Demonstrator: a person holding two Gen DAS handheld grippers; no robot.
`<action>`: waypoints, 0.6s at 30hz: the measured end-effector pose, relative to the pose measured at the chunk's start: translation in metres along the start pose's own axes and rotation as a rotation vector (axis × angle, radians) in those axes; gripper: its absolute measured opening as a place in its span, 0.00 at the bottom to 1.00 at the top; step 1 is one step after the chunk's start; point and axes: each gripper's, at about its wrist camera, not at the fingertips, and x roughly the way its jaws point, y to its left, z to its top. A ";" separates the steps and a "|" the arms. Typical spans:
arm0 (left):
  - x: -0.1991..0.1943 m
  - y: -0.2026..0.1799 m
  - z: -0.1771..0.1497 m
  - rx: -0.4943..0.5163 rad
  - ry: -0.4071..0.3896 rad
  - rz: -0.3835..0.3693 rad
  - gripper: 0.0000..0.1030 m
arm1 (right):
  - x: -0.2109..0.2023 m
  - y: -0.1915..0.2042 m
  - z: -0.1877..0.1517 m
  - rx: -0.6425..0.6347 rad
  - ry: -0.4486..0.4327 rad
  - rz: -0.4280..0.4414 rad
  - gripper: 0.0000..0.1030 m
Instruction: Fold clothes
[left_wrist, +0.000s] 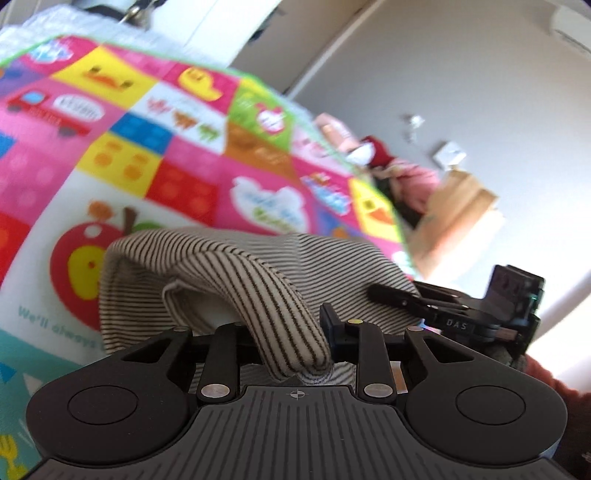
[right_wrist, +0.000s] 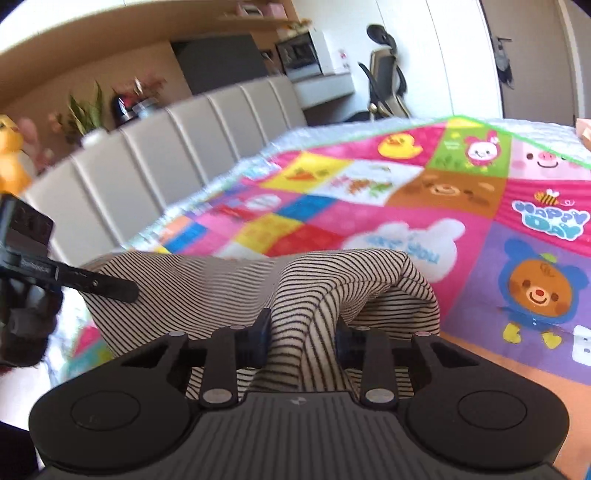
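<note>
Clamping a bunched fold each, the left hand-held gripper (left_wrist: 291, 332) and right hand-held gripper (right_wrist: 303, 336) hold the striped garment (right_wrist: 229, 280) just above the colourful play mat (right_wrist: 424, 192) on the bed.

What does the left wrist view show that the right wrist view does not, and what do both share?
Only the left wrist view shows a cardboard box and a pile of pink clothes against the wall. Only the right wrist view shows a padded headboard, plants and an office chair. Both show the striped garment pinched over the colourful play mat.
</note>
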 end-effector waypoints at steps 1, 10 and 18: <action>-0.002 0.000 -0.006 0.004 0.004 0.003 0.28 | -0.002 -0.001 -0.004 0.004 0.004 0.002 0.30; 0.024 0.042 -0.062 -0.086 0.154 0.195 0.29 | 0.043 -0.015 -0.055 -0.085 0.140 -0.115 0.54; -0.019 0.013 -0.039 0.008 0.005 0.191 0.48 | 0.020 -0.018 -0.049 -0.098 0.115 -0.194 0.91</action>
